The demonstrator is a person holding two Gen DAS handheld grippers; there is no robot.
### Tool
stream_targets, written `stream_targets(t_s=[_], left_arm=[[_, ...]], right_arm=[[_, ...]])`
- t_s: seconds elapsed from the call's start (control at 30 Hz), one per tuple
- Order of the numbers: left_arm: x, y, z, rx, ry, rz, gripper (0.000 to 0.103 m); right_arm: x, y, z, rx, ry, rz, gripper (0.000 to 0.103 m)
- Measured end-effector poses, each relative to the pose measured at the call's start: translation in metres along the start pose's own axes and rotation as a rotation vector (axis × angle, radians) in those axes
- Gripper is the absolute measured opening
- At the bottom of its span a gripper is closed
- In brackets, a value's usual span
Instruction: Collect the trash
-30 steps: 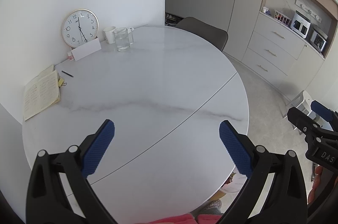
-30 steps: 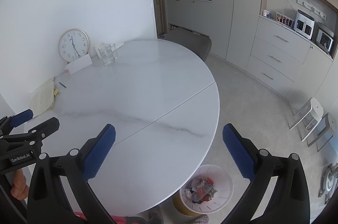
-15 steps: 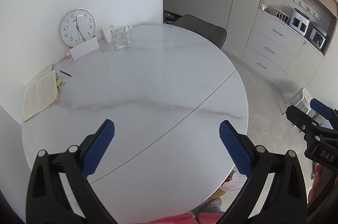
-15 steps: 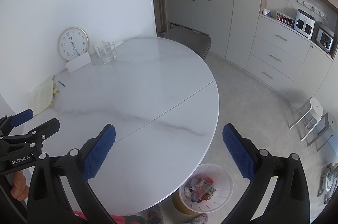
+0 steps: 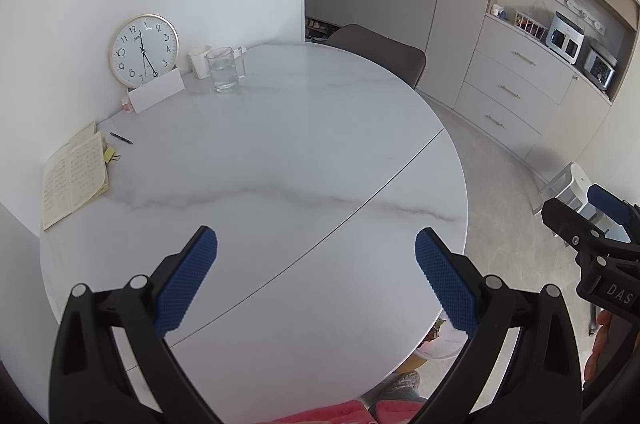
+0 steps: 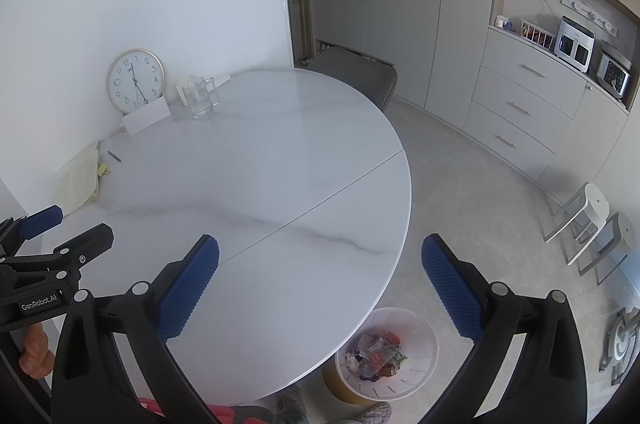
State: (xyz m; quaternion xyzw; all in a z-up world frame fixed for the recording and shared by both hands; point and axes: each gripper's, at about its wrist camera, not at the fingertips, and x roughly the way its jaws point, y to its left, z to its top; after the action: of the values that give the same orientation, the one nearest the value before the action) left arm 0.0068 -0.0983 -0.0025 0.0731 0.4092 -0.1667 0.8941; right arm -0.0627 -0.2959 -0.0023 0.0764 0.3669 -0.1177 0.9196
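Both sets of jaws stand wide apart with nothing between them: the left gripper (image 5: 316,276) and the right gripper (image 6: 320,280) each show two blue ribbed pads on black fingers, held above the near part of the round white marble-patterned table (image 5: 280,152). One seam line runs across the tabletop. The trash lies on the floor side of things, inside one white round plastic bin (image 6: 416,340) that stands below the table's near right edge; crumpled wrappers (image 6: 376,352) in red, silver and dark colours fill its bottom.

At the far left of the table, against the wall, are one round gold-rimmed wall clock (image 5: 144,50), one white card (image 5: 156,95) leaning in front of it, one white cup (image 5: 199,61), and one clear glass pitcher (image 5: 225,69) holding water. Nearer lie one open yellowed notebook (image 5: 74,180), one dark pen (image 5: 121,138) and one binder clip (image 5: 114,157). One grey chair (image 5: 380,54) sits behind the table. Two white stools (image 6: 588,220) stand on the floor to the right.
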Motion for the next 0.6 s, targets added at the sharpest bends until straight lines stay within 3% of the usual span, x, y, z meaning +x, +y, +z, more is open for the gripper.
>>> stream_targets(t_s=[0.6], left_arm=[[0.0037, 0.0073, -0.0032, -0.004, 0.019, 0.002, 0.095]], right_arm=[[-0.0004, -0.0009, -0.0017, -0.003, 0.005, -0.001, 0.101]])
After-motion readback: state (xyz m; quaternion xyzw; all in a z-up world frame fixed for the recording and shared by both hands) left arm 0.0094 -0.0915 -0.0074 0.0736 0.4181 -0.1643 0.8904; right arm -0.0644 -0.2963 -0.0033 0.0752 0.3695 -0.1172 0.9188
